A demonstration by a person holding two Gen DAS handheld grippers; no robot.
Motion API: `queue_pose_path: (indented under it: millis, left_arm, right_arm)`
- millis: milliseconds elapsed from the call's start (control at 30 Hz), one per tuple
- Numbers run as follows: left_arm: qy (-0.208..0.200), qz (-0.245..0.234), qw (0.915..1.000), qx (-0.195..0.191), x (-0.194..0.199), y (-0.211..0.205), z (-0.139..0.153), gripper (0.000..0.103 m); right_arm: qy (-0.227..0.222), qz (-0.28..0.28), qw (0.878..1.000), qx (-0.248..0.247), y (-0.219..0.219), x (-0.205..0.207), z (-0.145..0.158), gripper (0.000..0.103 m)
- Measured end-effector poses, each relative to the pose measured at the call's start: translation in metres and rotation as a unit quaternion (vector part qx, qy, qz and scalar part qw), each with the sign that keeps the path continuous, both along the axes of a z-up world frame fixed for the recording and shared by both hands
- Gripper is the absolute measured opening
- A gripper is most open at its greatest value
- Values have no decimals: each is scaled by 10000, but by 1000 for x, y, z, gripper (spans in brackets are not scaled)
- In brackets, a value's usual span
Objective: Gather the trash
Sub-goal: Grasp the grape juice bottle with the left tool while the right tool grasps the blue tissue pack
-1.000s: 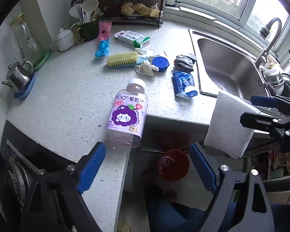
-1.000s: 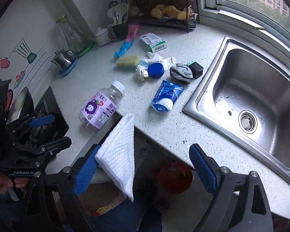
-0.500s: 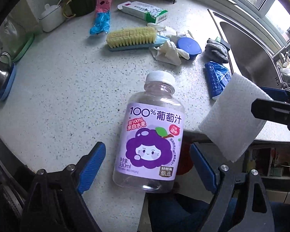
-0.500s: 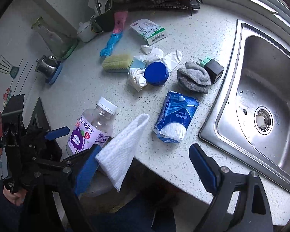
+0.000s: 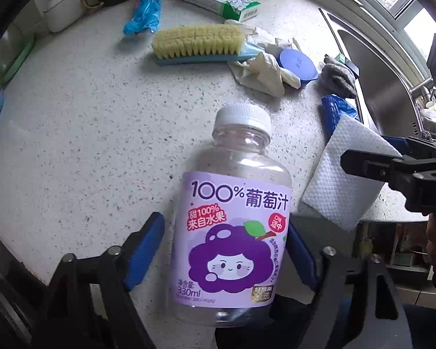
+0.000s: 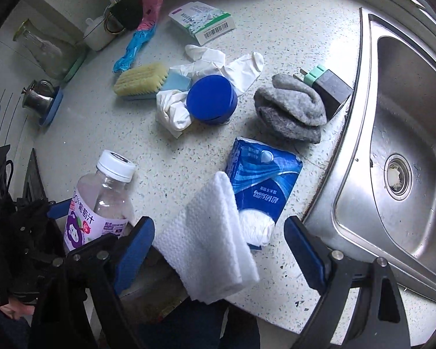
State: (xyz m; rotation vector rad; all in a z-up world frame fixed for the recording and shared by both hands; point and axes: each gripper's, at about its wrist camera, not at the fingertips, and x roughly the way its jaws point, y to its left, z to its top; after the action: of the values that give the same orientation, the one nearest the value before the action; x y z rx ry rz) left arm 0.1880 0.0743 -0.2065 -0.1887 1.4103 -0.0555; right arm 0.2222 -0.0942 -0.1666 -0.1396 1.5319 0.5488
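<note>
Clear plastic, purple-labelled, white-capped: the empty grape juice bottle (image 5: 232,226) lying on its side at the front edge of the speckled stone counter (image 5: 87,133), cap pointing away toward the clutter. Bracketing its lower body now with the left gripper (image 5: 222,250), blue pads spread wide on either side, the left pad apart from the label and the right pad hidden behind the bottle, so not yet gripping. Judging the step in hand as the reach for this bottle, the first piece of rubbish being collected.

Hanging just beside it, the right gripper (image 6: 219,245), jaws standing wide apart, with a folded white paper towel (image 6: 209,241) draped from its left pad; whether pinched or merely caught there, impossible to tell. Lying close behind the towel, a blue tissue packet (image 6: 261,183), near the steel sink (image 6: 407,145).

Calling next, probably, for squeezing the left pads onto the label band, centred so the round, slippery body is not squirting out over the counter edge, then lifting clear.
</note>
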Motion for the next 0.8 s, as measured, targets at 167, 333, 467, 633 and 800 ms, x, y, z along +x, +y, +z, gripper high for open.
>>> queue_pose_path:
  millis: [167,333,467,633,800]
  left_arm:
    - [19,4,10000,-3,3,4,-7,69]
    - [-19,22,10000,-43,1,10,-5,69]
    - [-47,-2,10000,-6,-1,9,-3,69]
    - [-80,1,10000,47,-5,9,0,68]
    - [-176,-50,9998,10,-10,8,6,68]
  right_arm:
    - [75,115,9998,-119,4,1,-11,77]
    - [-153,320,9991,-226,10,0,-10,69]
    - [-364,535,9973,-338,17,-3,-8,51]
    - [-470,619,9965,-293,19,-5,-6,33]
    - [-454,549,9973,-152,18,-9,-4,20]
